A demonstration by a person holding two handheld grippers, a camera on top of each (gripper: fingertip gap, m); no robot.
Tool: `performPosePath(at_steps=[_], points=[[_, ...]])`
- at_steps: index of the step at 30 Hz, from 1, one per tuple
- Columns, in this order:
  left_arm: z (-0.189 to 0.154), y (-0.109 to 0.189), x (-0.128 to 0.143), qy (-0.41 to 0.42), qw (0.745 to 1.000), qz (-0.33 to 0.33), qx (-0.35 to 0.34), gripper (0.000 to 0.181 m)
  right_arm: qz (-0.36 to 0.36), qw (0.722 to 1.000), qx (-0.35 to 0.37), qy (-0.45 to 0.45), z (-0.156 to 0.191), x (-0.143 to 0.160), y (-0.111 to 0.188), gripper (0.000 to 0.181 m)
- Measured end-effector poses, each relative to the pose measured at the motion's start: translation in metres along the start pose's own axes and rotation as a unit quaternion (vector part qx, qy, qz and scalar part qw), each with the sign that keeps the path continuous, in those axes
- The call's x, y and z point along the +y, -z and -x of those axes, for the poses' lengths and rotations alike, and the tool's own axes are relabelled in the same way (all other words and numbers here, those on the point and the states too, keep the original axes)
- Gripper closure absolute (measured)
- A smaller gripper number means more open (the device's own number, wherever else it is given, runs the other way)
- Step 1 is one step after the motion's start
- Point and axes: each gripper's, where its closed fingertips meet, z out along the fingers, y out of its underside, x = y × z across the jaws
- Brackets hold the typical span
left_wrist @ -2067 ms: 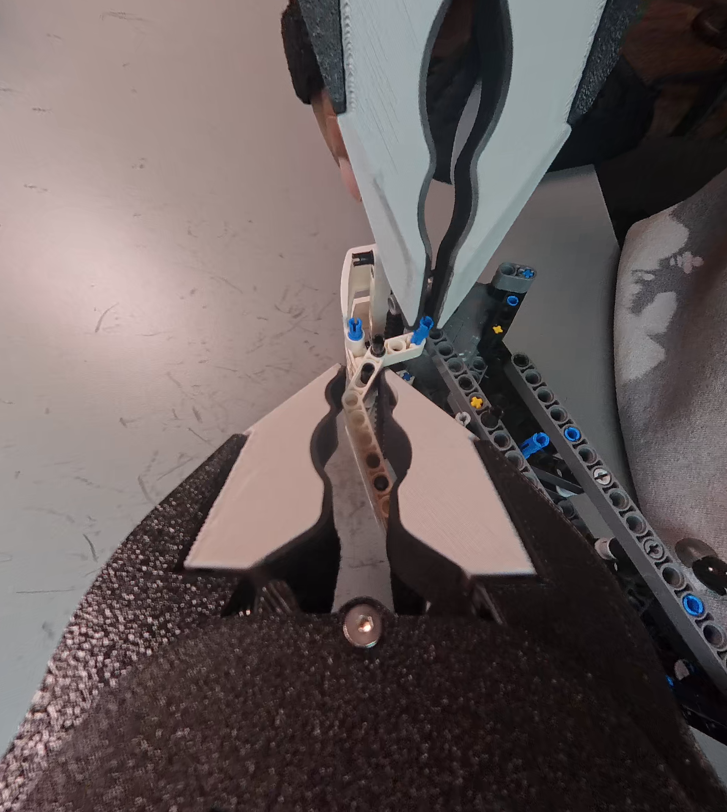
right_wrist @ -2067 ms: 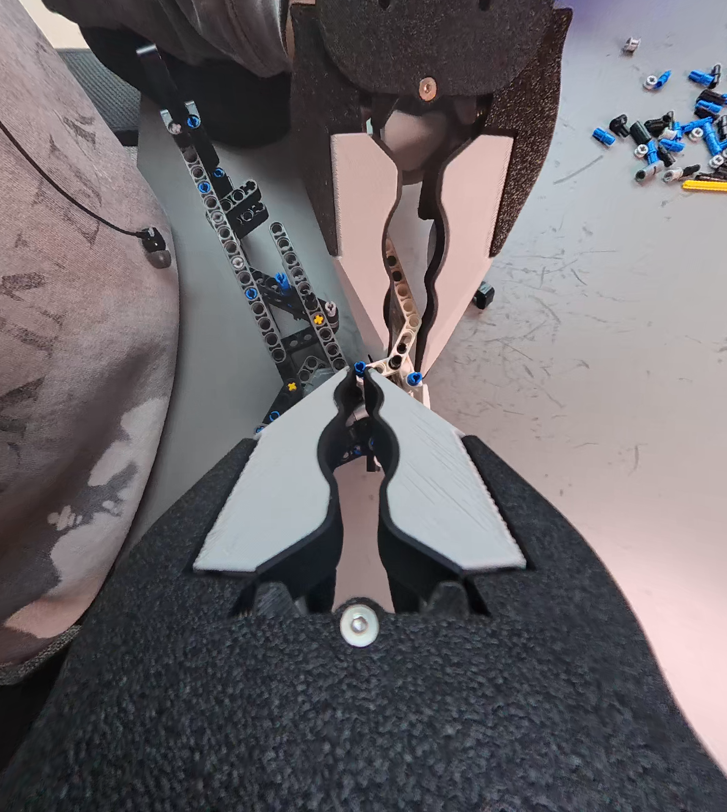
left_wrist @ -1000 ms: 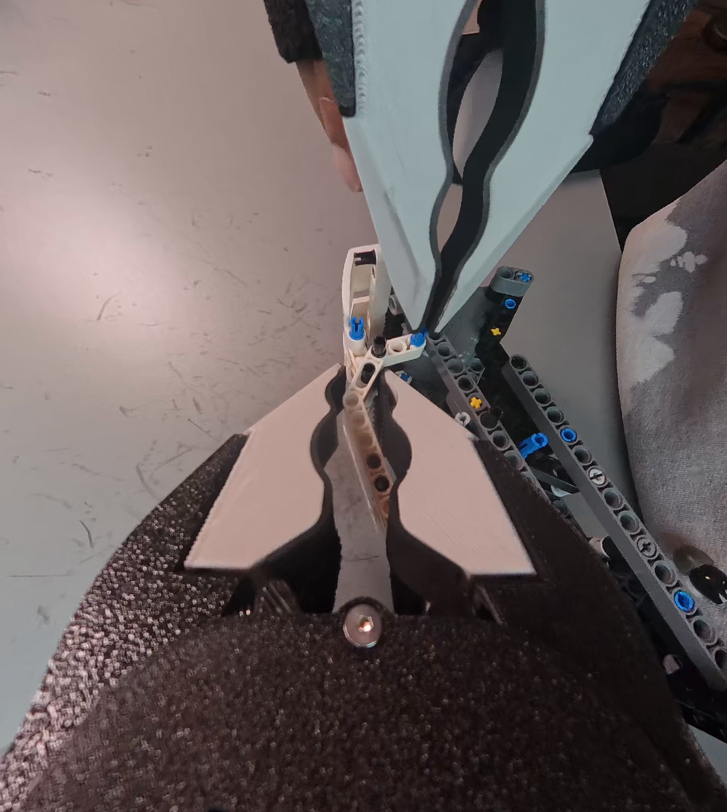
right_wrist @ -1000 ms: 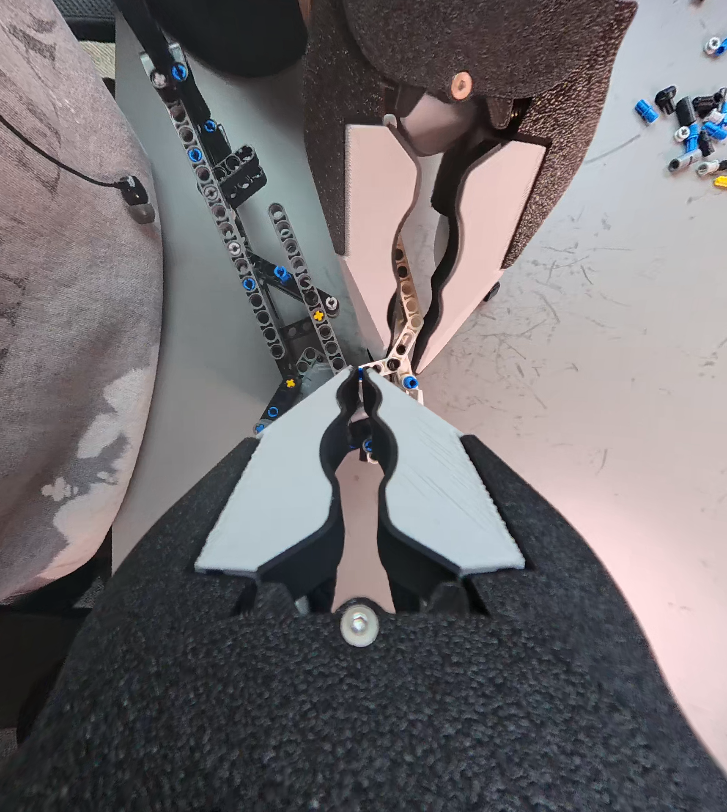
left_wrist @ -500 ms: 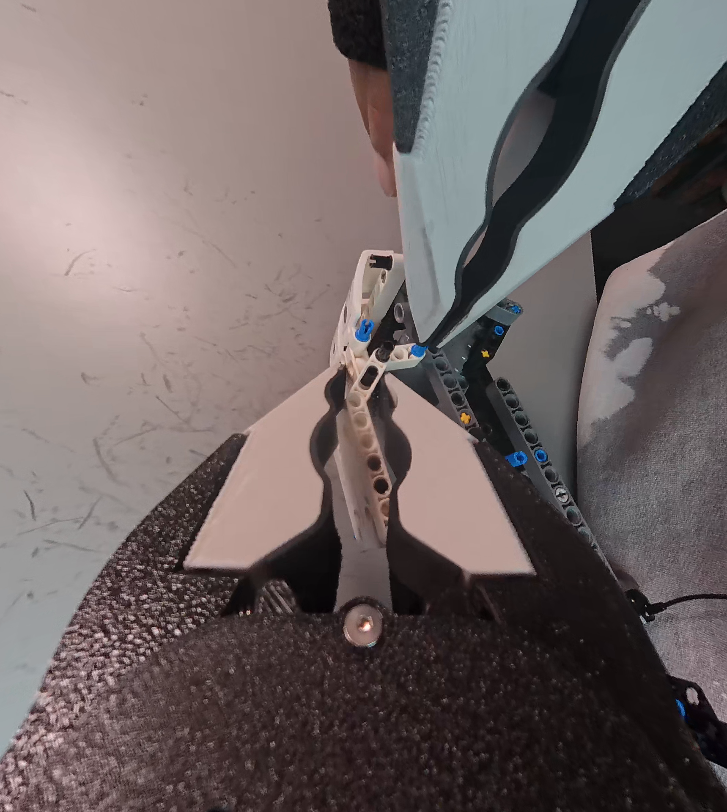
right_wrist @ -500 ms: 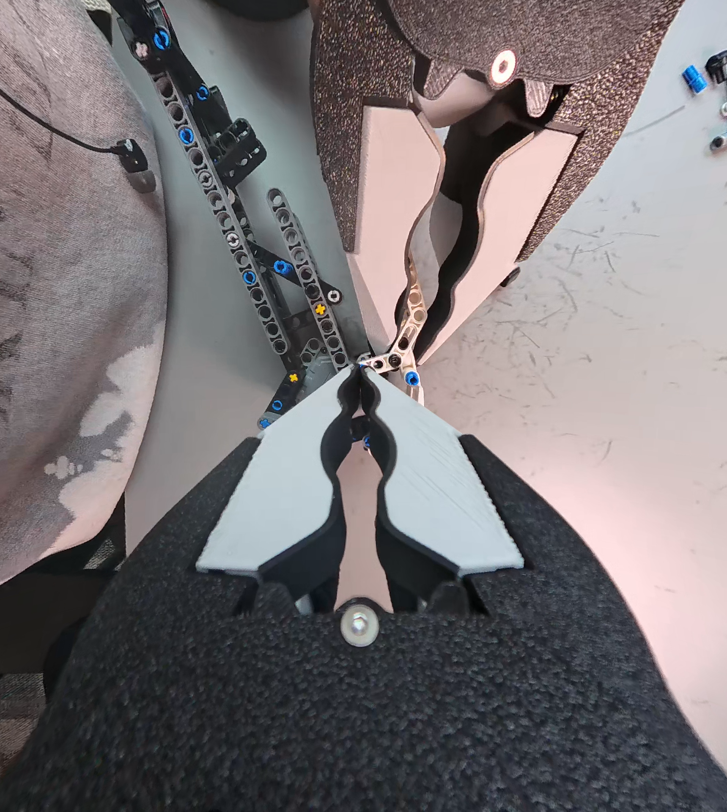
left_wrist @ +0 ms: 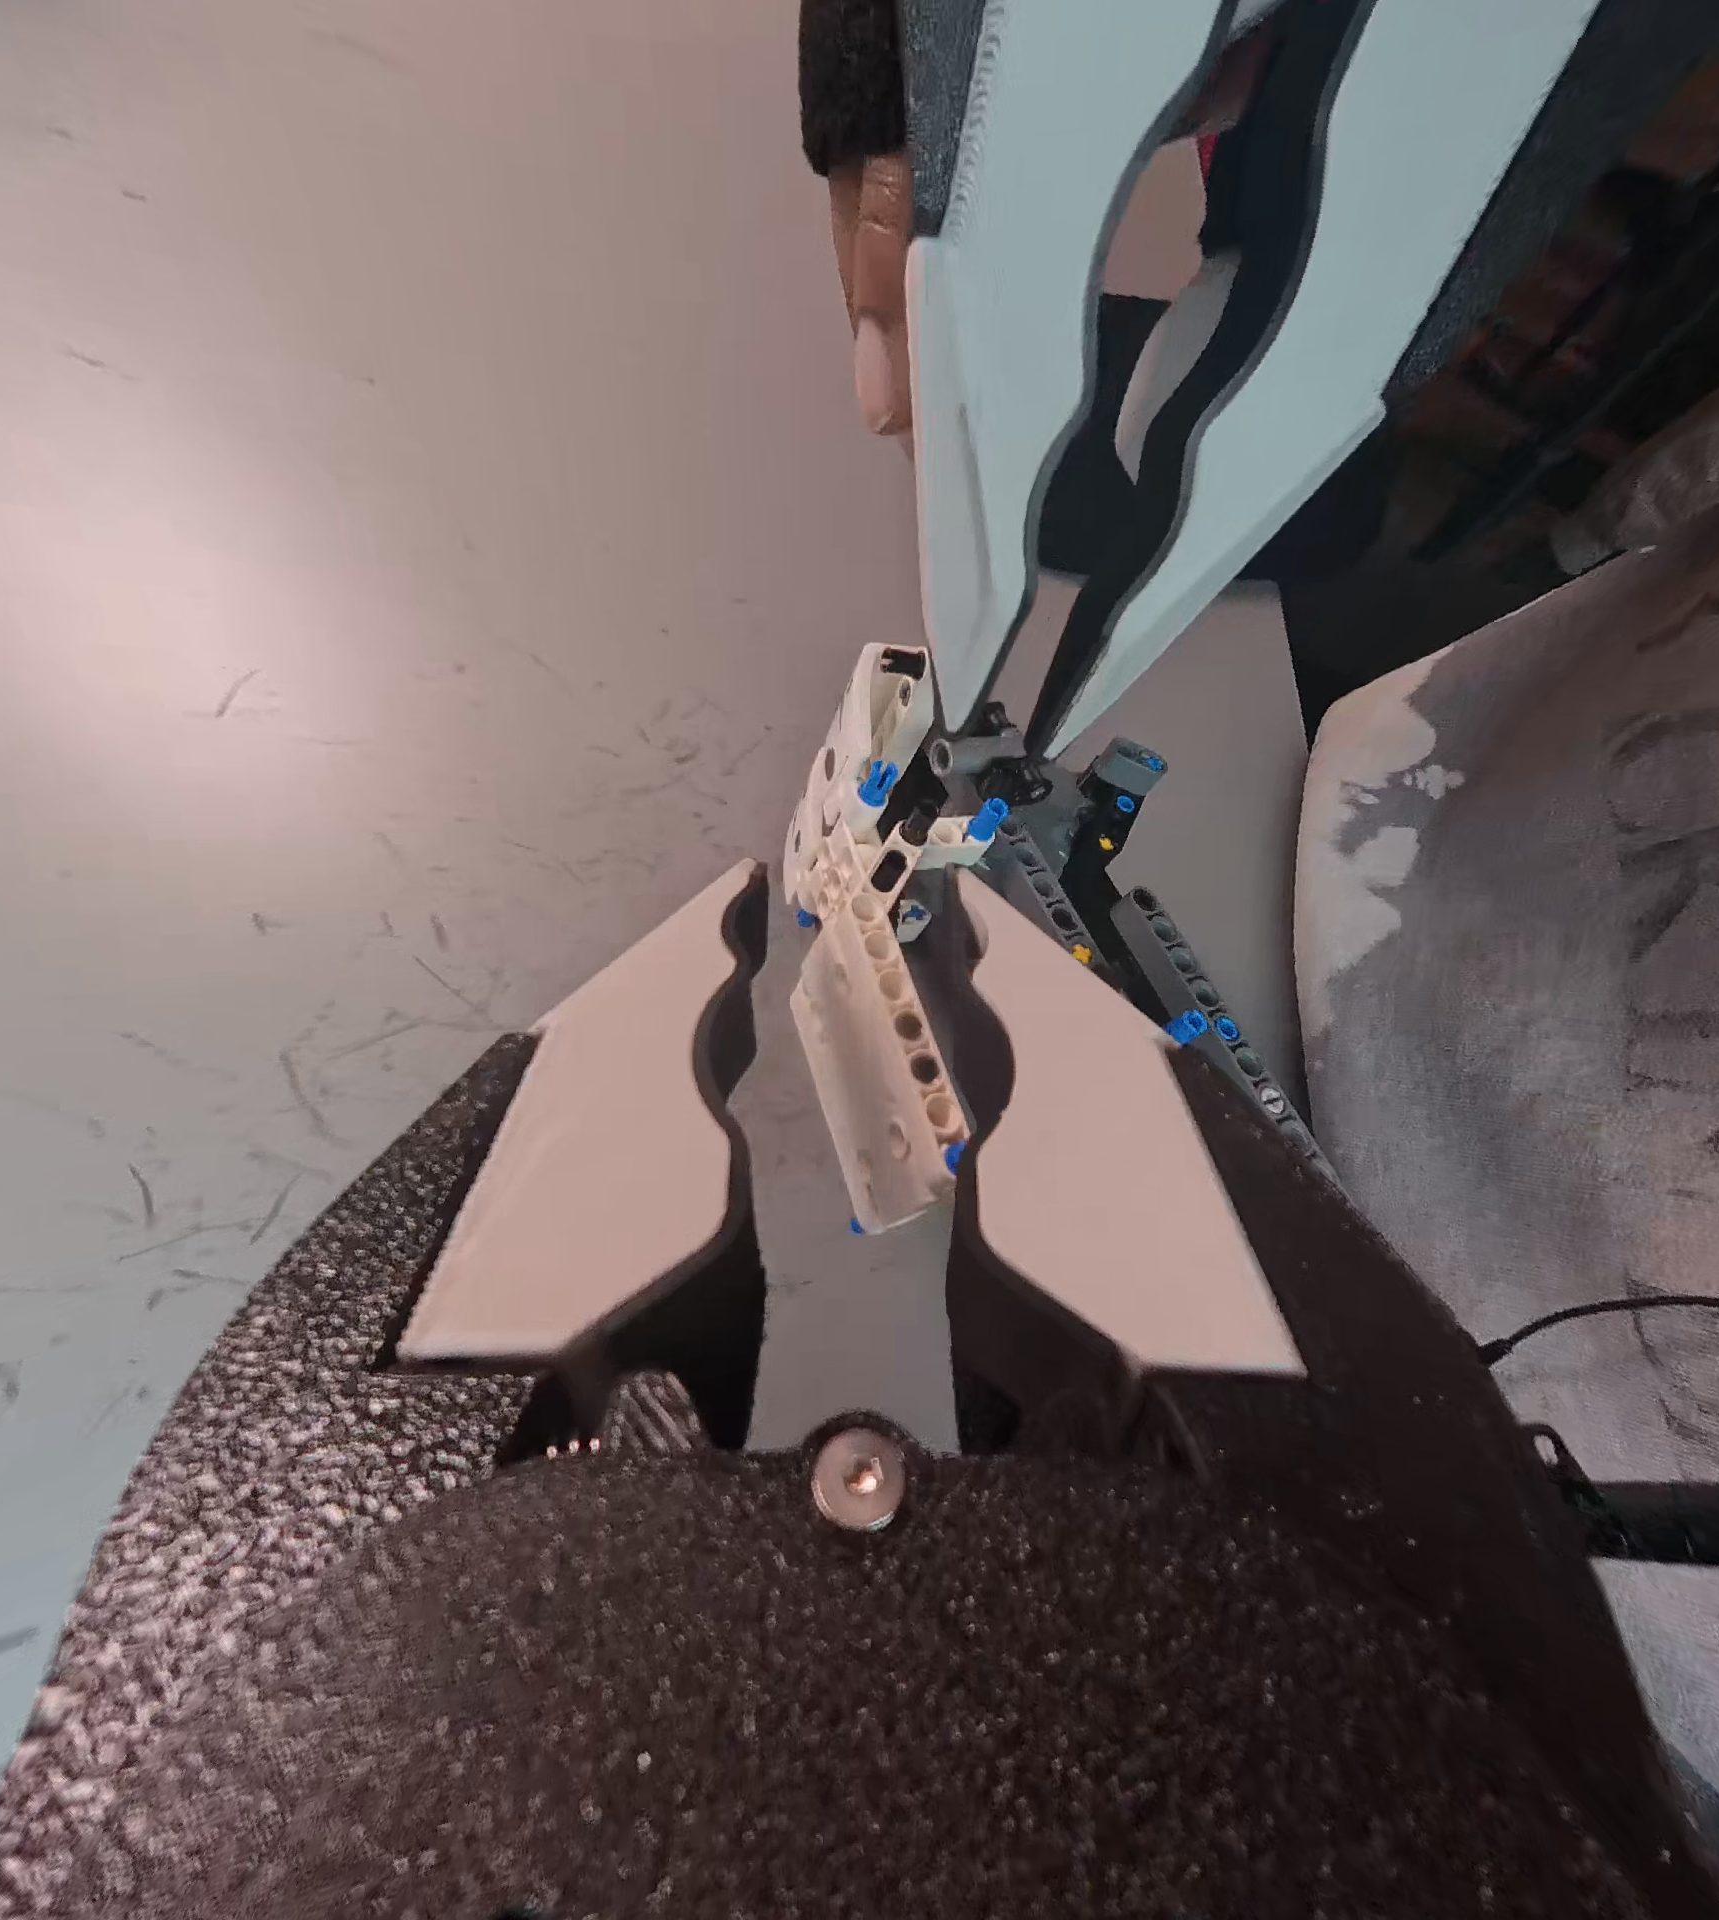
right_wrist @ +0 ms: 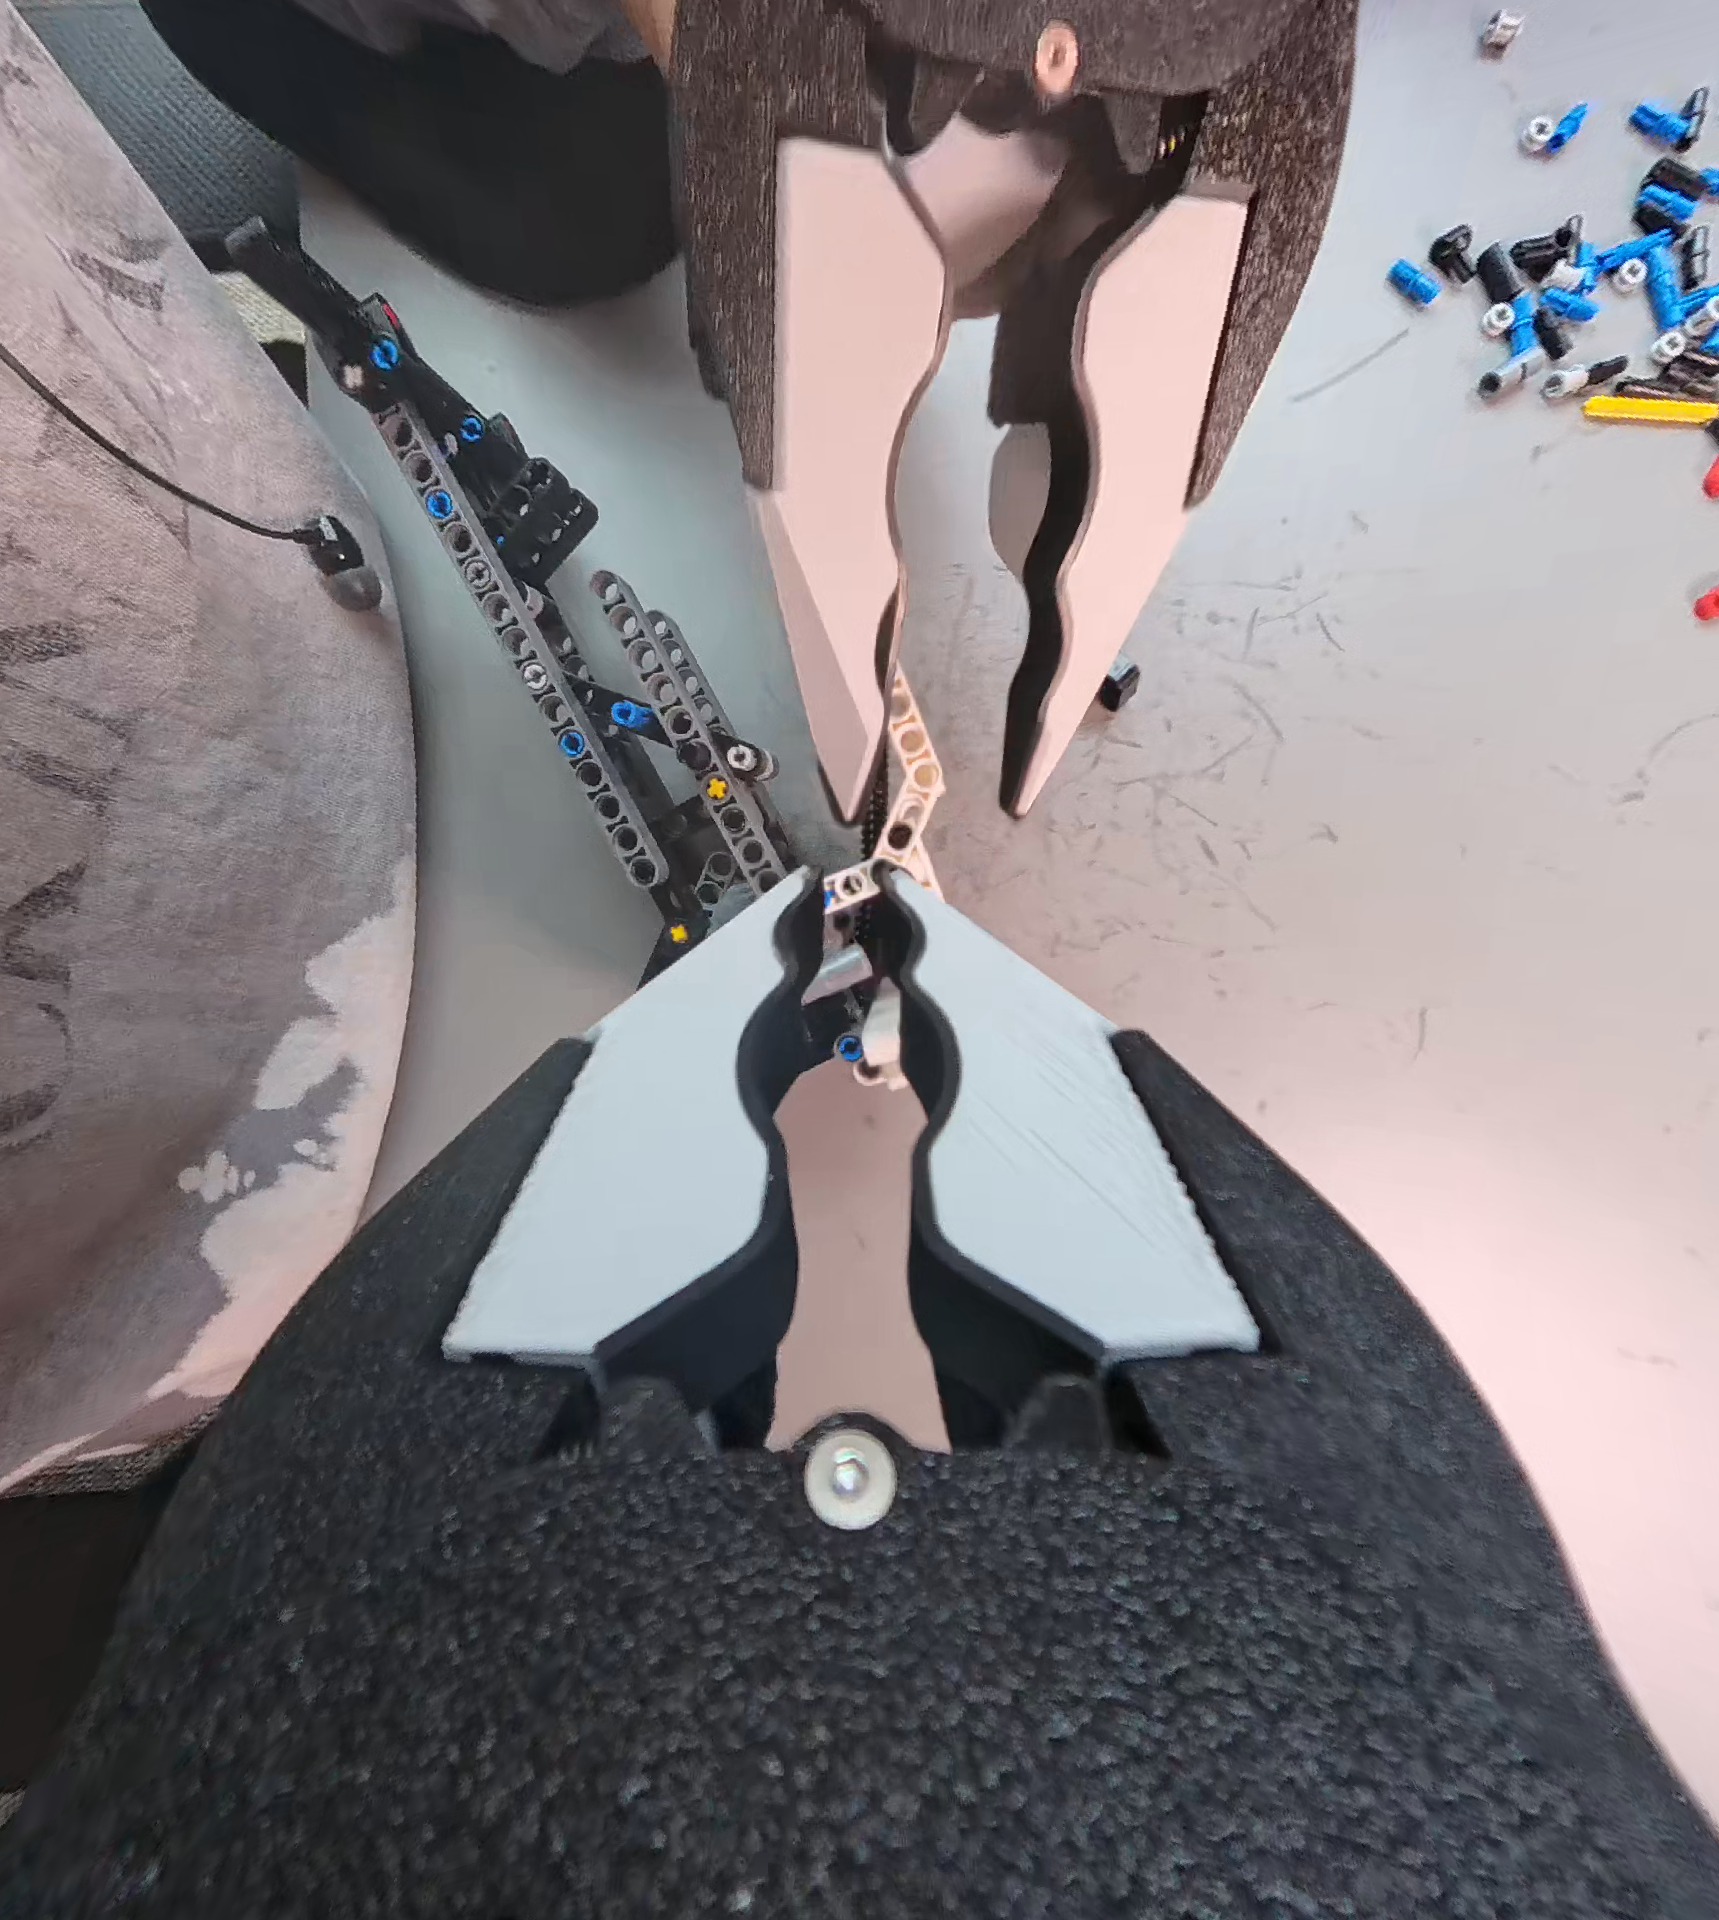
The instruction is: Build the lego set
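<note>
White lego beam [left_wrist: 881, 1049] lies between parted left tongs [left_wrist: 860, 904].

**Surfaces and materials in front of you**

Your pale grey, scuffed counter [left_wrist: 335, 644] looks smooth with a soft sheen and fine scratches. Each hand-held gripper has matt, faintly ridged plastic fingers [right_wrist: 647, 1174] on a rough, grainy black body, with a shiny metal screw [right_wrist: 850, 1481]. The white plastic lego beam [left_wrist: 886, 1049] and the dark grey studless lego frame [right_wrist: 564, 665] look smooth and slightly glossy. The mottled grey cloth garment [right_wrist: 107, 790] looks soft and matt.
</note>
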Motion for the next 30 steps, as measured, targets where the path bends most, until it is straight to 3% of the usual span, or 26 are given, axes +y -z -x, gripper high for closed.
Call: performPosePath(at_steps=[3, 6, 13, 18, 26, 30], points=[[0.006, 0.021, -0.014, 0.002, 0.999, -0.049, 0.002, 0.147, -0.008, 1.0, 0.013, 0.001, -0.003, 0.006, 0.005, 0.156], [0.033, 0.048, -0.014, 0.007, 0.996, -0.068, -0.048, 0.146, -0.024, 1.0, 0.018, -0.005, -0.005, 0.016, 0.006, 0.138], [0.074, 0.09, 0.046, 0.058, 0.99, 0.01, -0.131, 0.148, -0.062, 0.998, 0.016, -0.02, -0.006, 0.035, -0.009, 0.122], [0.065, 0.063, 0.072, 0.078, 0.988, 0.052, -0.121, 0.148, -0.089, 0.996, -0.016, -0.025, -0.002, 0.04, -0.019, 0.136], [0.066, 0.015, 0.069, 0.055, 0.986, 0.096, -0.121, 0.147, -0.105, 0.994, 0.012, -0.014, -0.012, 0.04, -0.018, 0.137], [0.076, 0.011, 0.065, 0.043, 0.984, 0.094, -0.146, 0.174, -0.141, 0.99, 0.017, -0.013, -0.012, 0.037, -0.012, 0.138]])
